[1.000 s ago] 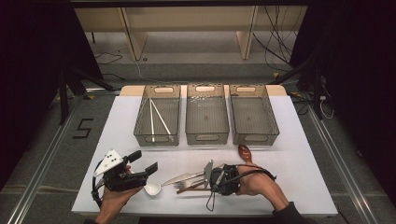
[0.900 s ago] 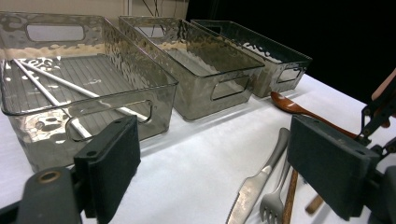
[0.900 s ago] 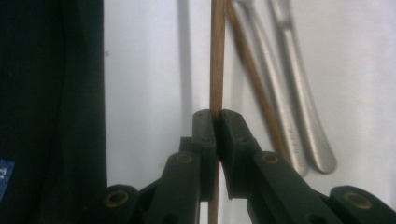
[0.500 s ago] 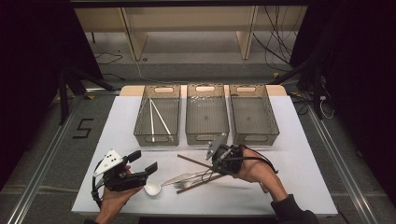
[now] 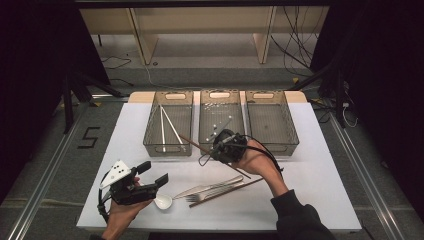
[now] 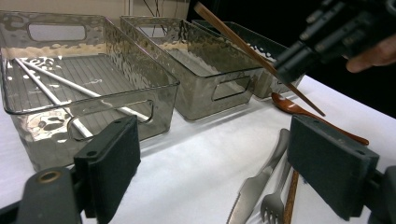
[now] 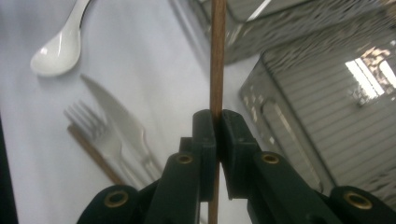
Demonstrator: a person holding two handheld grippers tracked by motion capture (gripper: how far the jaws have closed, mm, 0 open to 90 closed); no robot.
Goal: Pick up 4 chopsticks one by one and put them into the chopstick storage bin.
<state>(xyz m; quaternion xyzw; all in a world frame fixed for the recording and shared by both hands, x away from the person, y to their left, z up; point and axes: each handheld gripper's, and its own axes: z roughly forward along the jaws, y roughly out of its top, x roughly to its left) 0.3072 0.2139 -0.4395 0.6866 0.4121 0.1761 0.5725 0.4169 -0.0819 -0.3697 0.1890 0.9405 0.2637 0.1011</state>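
Surface: a white table [image 5: 320,165] held three clear bins in a row at upper centre of the high view.
Right gripper [image 5: 226,146]: pressed together on a brown chopstick [image 5: 200,146], held aloft in front of the middle bin [image 5: 220,142].
Chopstick: slanted from upper left to lower right.
Left gripper [image 5: 157,176]: spread, holding nothing, at lower left beside a white spoon [image 5: 163,201].
Leftovers: knife [image 5: 200,189], fork [image 5: 210,194] and second chopstick [image 5: 237,187] lay together at lower centre.

Matt brown wooden chopstick [image 7: 217,56]

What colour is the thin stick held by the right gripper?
Brown wood: the thin wooden chopstick shows best in the right gripper view.
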